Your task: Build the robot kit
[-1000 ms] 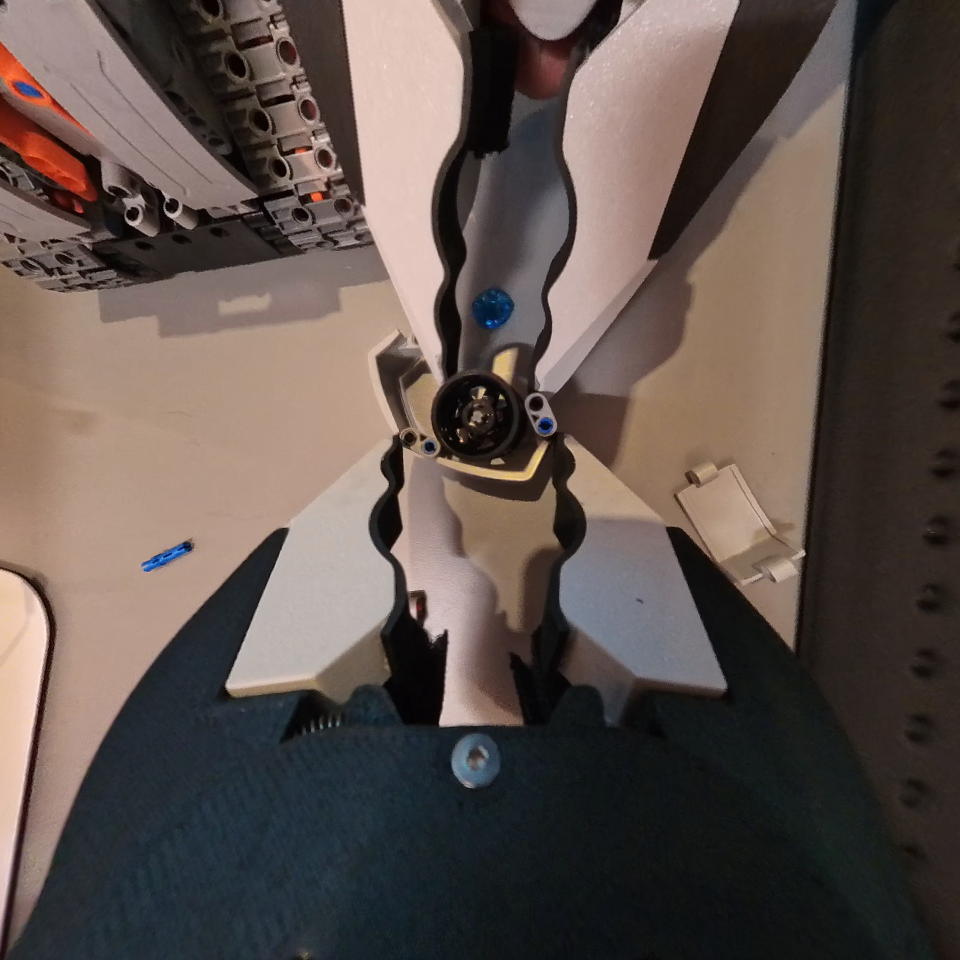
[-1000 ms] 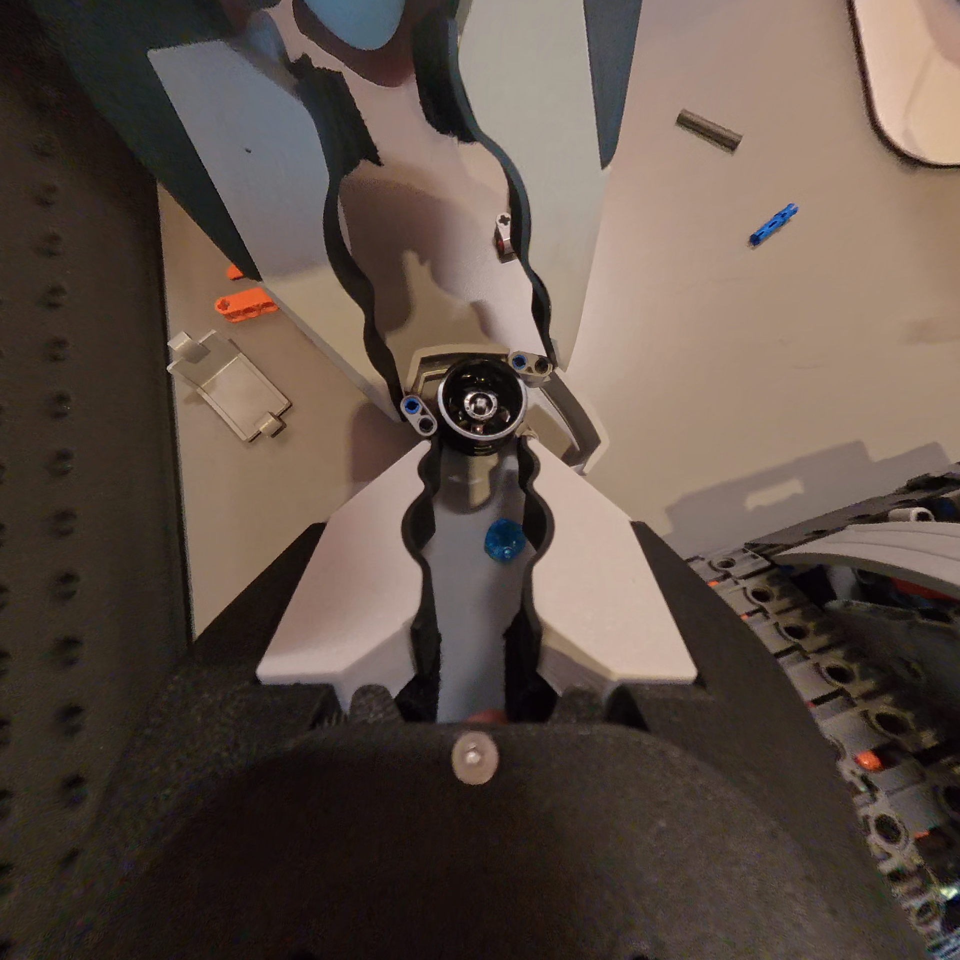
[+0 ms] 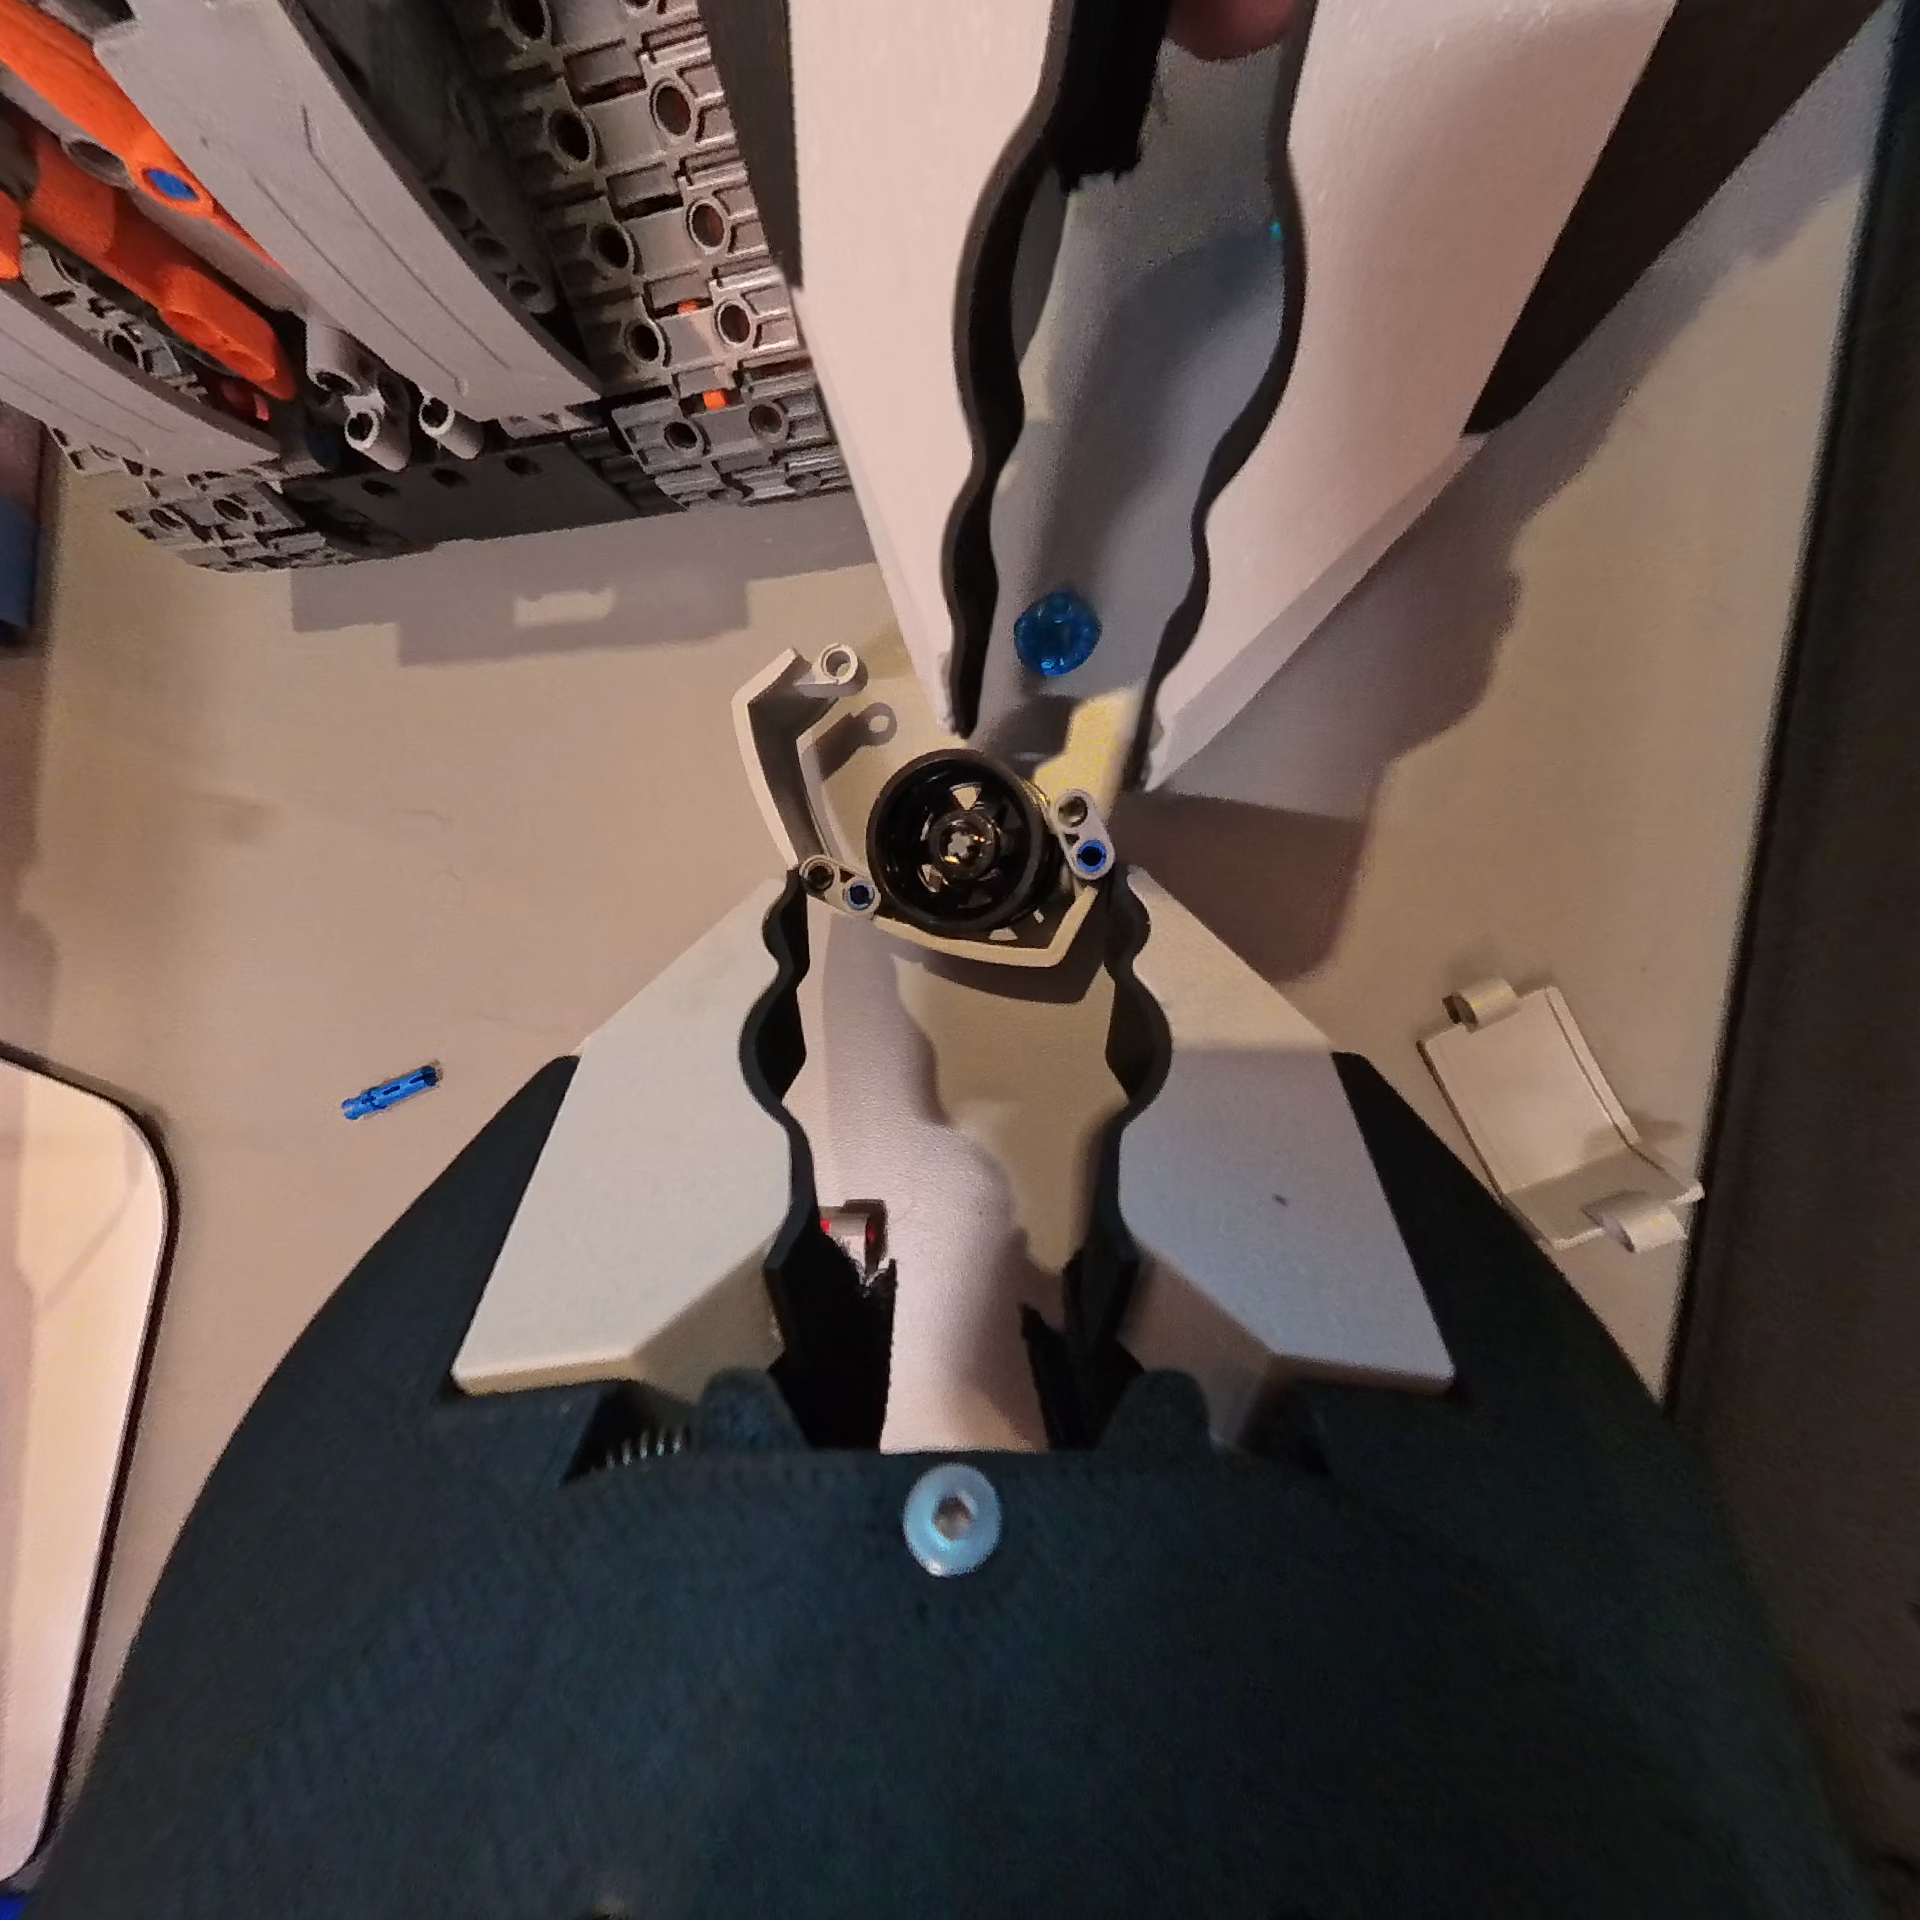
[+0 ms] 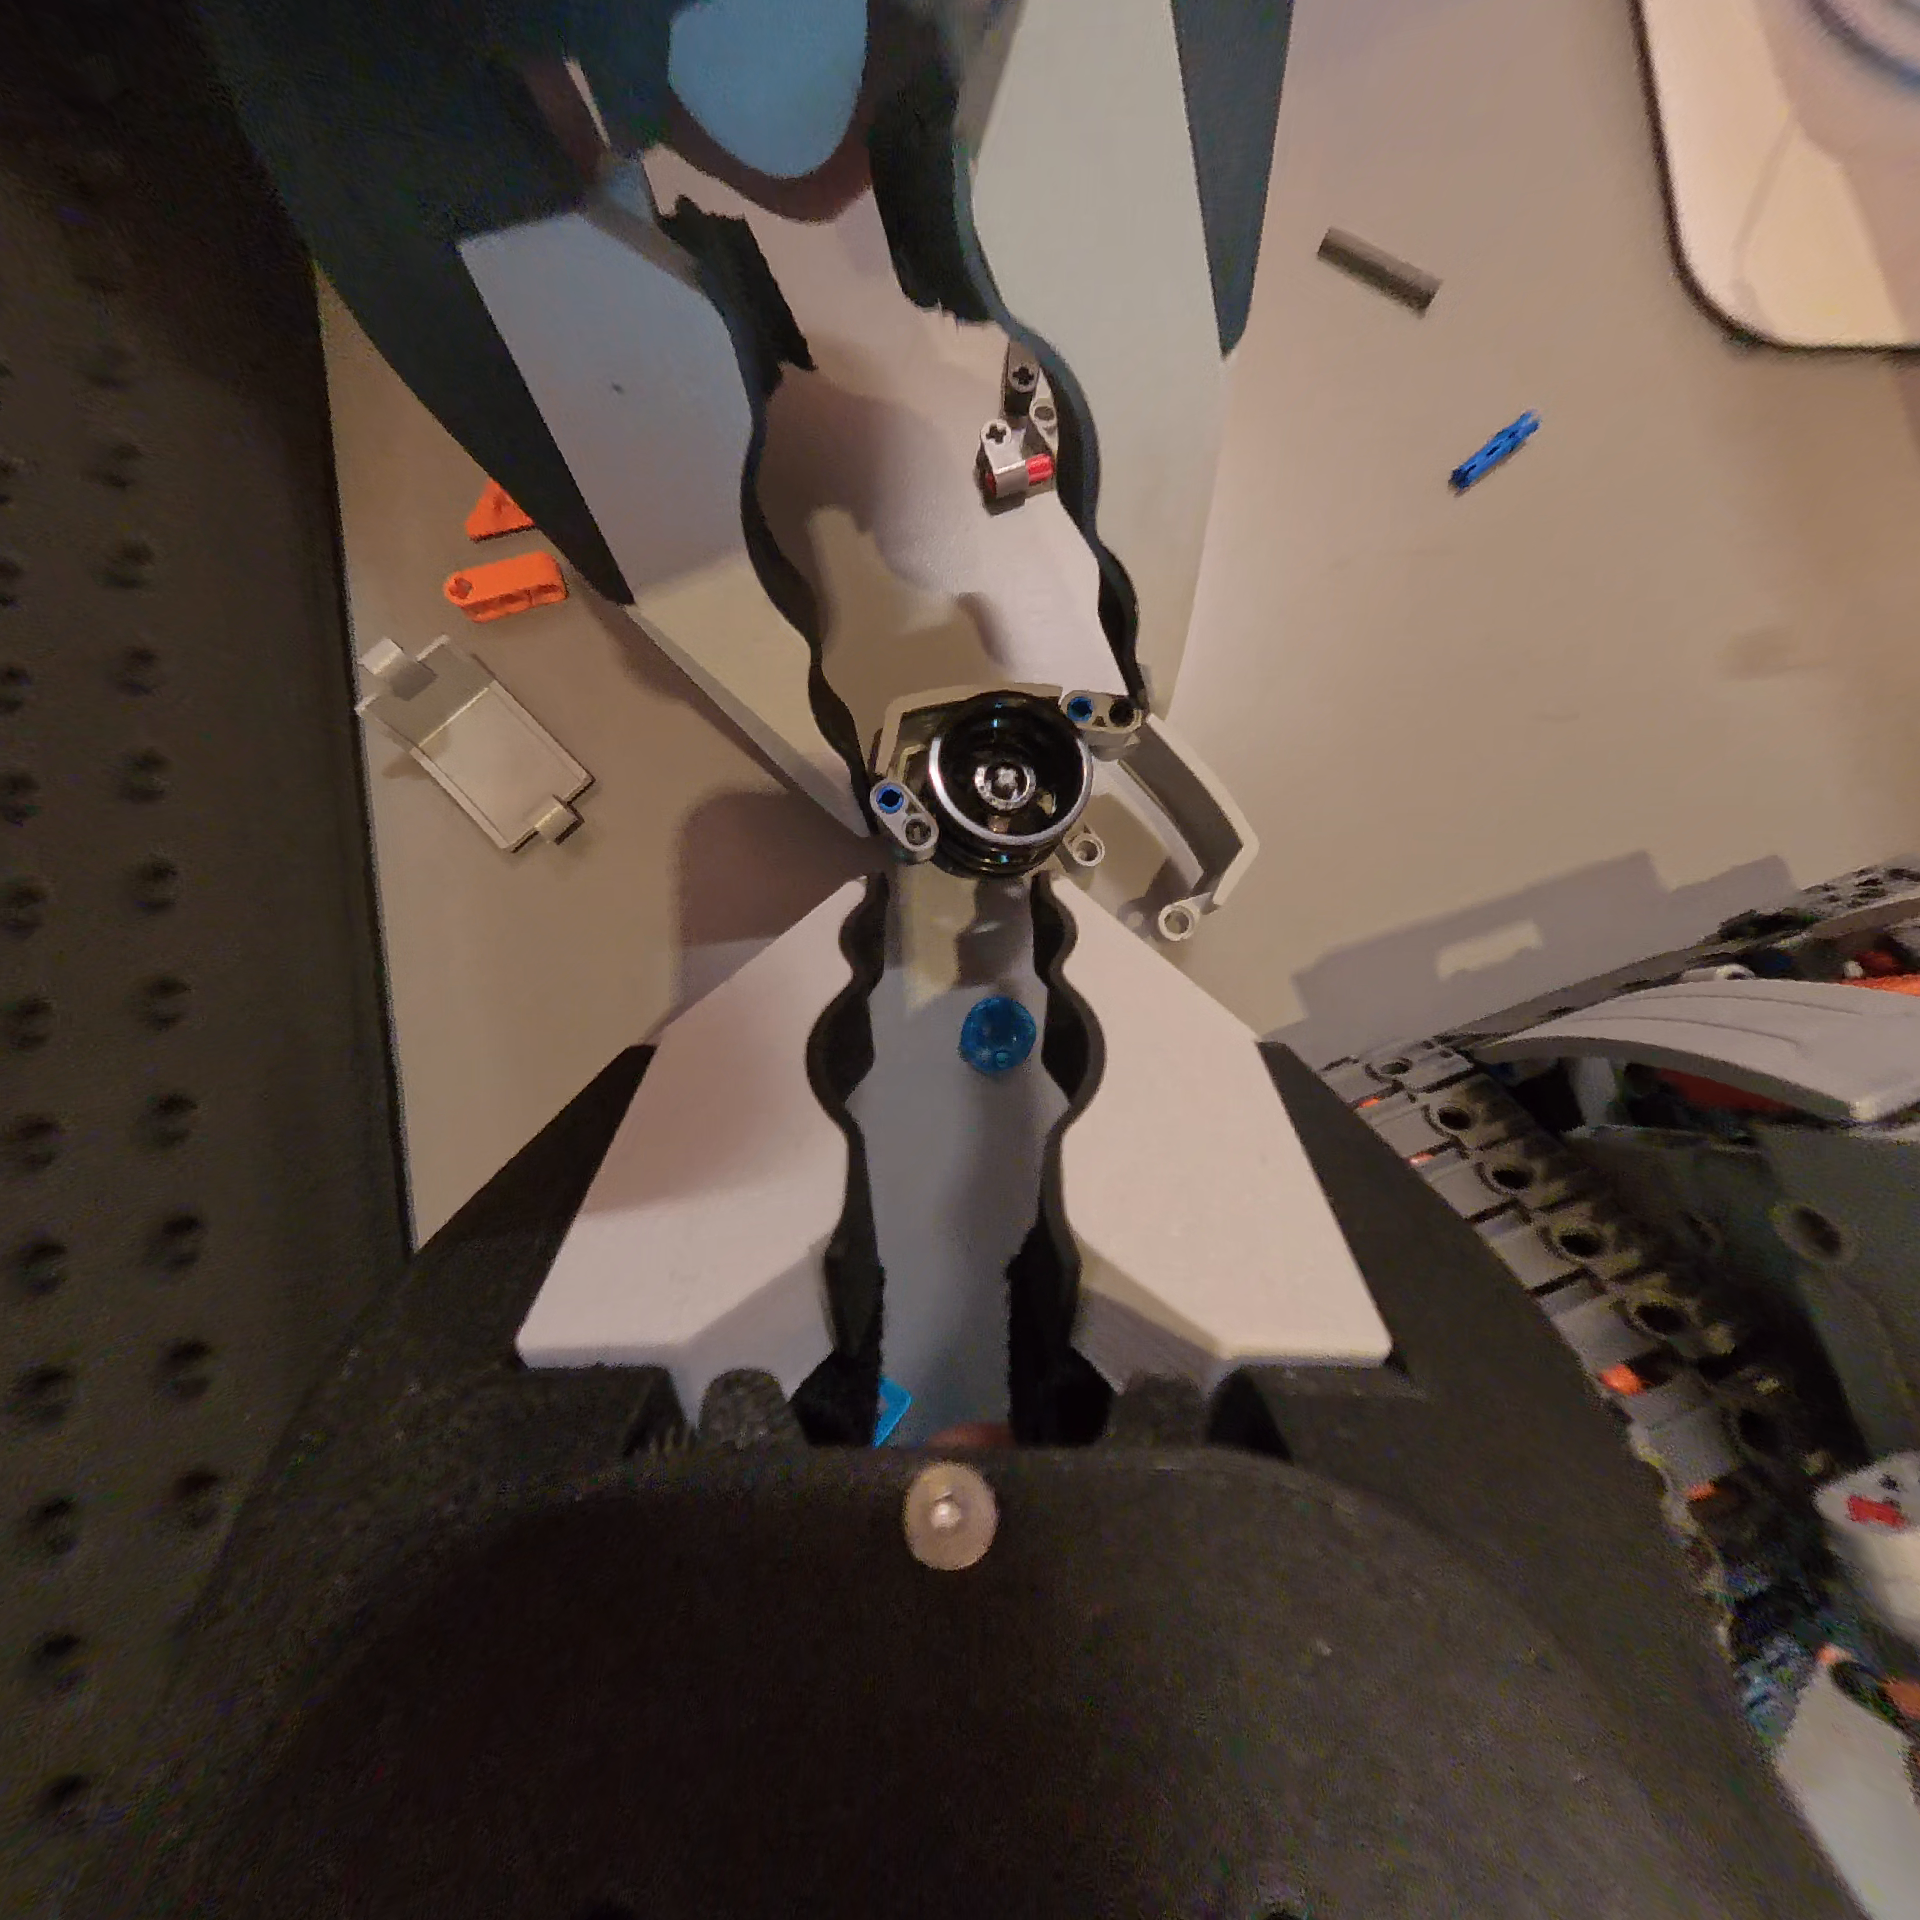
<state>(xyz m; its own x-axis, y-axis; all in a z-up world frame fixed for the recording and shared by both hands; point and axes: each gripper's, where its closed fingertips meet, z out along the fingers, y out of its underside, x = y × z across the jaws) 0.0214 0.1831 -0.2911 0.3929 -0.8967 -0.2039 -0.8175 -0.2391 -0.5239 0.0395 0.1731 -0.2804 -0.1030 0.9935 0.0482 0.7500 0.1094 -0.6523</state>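
A small wheel assembly (image 3: pixel 956 852), a black wheel in a light grey curved frame with blue pins, hangs between both grippers above the beige table (image 3: pixel 364 831). My left gripper (image 3: pixel 958 906) is shut on the frame's lower edge, a fingertip at each corner. My right gripper (image 4: pixel 956 891) comes from the opposite side and is shut narrowly on the wheel end (image 4: pixel 1003 790). The right gripper also shows in the left wrist view (image 3: pixel 1055 748). The frame's curved arm (image 4: pixel 1195 821) sticks out to one side. How the right pads touch the wheel is partly hidden.
On the table lie a blue round stud (image 3: pixel 1055 634), a grey connector with a red pin (image 4: pixel 1013 457), a blue pin (image 3: pixel 390 1089), a grey hinged panel (image 3: pixel 1548 1112), orange pieces (image 4: pixel 504 587) and a dark rod (image 4: pixel 1377 268). A large grey-orange brick model (image 3: pixel 416 260) stands close by. A dark perforated board (image 4: pixel 156 935) borders the table. My two grippers' fingertips are within a few centimetres of each other. About 4 cm separates my right fingertips from the blue round stud (image 3: pixel 1055 634).
The assembly has turned a little between the grippers, so its curved arm now shows at the side. The right gripper has shifted sideways. Both jaw gaps look unchanged.
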